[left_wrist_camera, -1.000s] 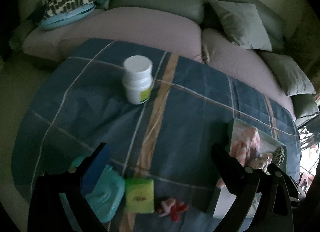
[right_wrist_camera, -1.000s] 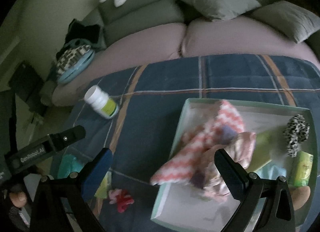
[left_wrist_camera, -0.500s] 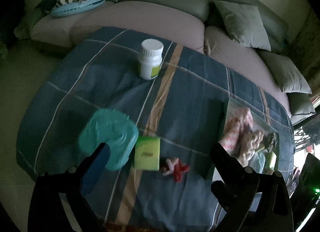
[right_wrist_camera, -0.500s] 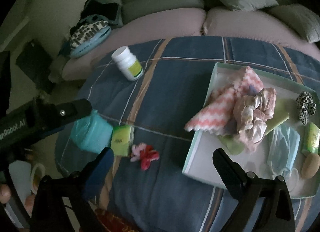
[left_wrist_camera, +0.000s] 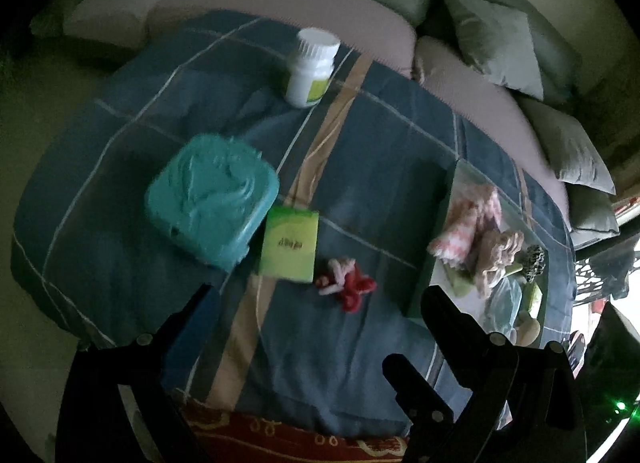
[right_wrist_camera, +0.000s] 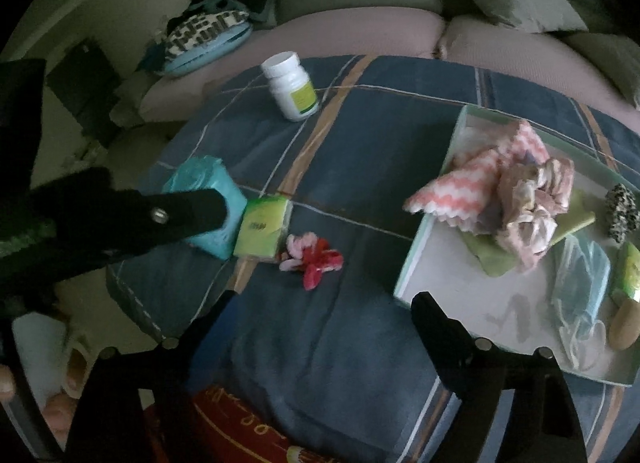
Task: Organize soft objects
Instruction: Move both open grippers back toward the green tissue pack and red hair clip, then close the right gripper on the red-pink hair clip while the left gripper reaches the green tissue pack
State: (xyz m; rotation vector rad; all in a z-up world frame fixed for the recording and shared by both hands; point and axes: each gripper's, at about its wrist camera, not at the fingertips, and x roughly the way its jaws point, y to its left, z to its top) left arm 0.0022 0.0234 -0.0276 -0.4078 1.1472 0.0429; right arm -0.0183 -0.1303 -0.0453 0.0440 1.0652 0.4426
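Here the red-and-pink hair tie (right_wrist_camera: pixel 311 261) lies on the blue plaid cloth (right_wrist_camera: pixel 360 151) just ahead of the right gripper (right_wrist_camera: pixel 320 311), between its two fingers and nearer the left one. Its jaws, just closing a little, stand wide with nothing between. The left gripper (left_wrist_camera: pixel 320 303), also spread and empty, hangs nearly as close, so either could reach; the tray (right_wrist_camera: pixel 424 263) waits to the right.

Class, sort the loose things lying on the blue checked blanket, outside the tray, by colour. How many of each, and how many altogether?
Teal: 1, wipes pack
Green: 1, tissue packet
Pink-red: 1, hair tie
White: 1, bottle
Total: 4
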